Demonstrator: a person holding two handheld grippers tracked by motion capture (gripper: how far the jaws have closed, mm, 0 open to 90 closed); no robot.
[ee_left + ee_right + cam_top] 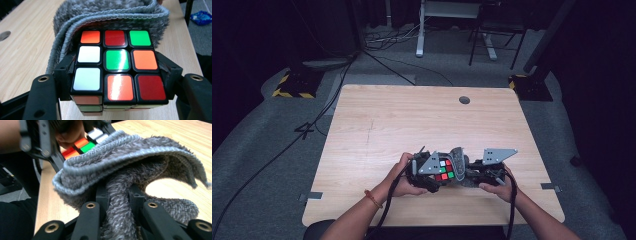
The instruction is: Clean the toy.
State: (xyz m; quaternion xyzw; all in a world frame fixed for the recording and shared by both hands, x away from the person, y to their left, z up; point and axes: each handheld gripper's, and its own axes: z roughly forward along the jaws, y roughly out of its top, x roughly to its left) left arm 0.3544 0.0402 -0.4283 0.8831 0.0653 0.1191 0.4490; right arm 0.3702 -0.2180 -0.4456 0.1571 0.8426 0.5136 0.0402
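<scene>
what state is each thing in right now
puzzle cube: scrambled, clamped between the left gripper's jaws, off the table
grey cloth: bunched, pinched in the right gripper's jaws, draped against the cube's far side
table: bare wood, round hole near the far edge

This looks like a lab or a test room. A plain wood table stands alone on a grey carpet. Black curtains hang all around it. Long cables run over the floor. Stands with yellow and black stripes sit at the back, near a desk leg.
</scene>
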